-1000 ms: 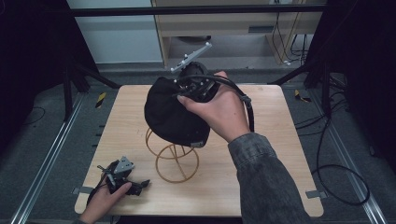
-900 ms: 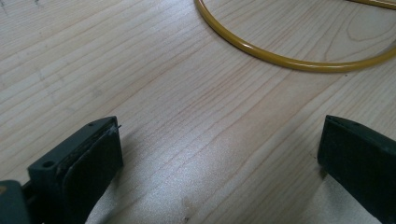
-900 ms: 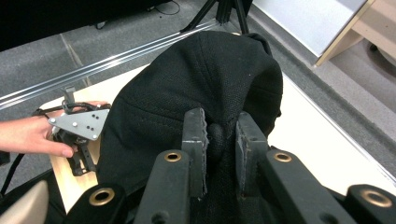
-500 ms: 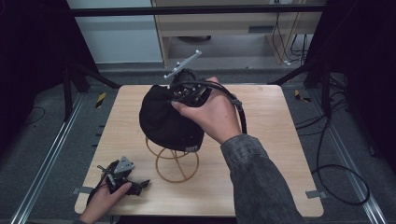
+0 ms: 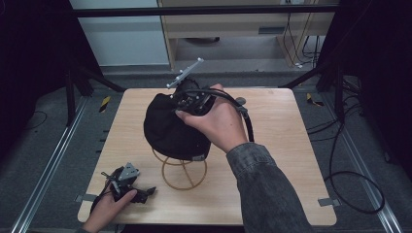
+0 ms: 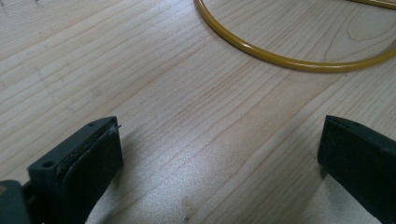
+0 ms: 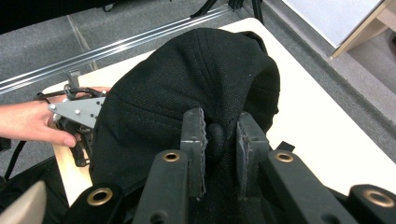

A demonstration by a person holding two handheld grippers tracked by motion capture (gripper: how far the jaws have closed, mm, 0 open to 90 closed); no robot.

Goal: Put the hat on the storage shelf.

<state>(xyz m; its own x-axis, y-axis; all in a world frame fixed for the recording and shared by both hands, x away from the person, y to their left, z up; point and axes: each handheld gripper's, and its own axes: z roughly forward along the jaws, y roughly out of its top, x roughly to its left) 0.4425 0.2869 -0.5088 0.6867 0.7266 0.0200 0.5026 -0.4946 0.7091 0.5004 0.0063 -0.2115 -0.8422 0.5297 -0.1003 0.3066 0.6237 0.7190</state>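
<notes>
The table (image 5: pixel 291 145) carries a black cap (image 5: pixel 170 126) draped over a yellow wire stand (image 5: pixel 184 172), and the right gripper (image 7: pixel 215 140) pinches a fold of the cap's crown. The risk is plain: the stand looks light, so a sideways tug could tip it, or the cap could settle lopsided and slide off when the pinch lets go. The left gripper (image 5: pixel 124 182) lies at the near left corner, jaws wide and empty — no help steadying the stand. The high view gives the whole layout; the right gripper view alone reveals the bunched cloth between the pads (image 7: pixel 194 140), while the left gripper view offers the base ring (image 6: pixel 289 60) up close.
</notes>
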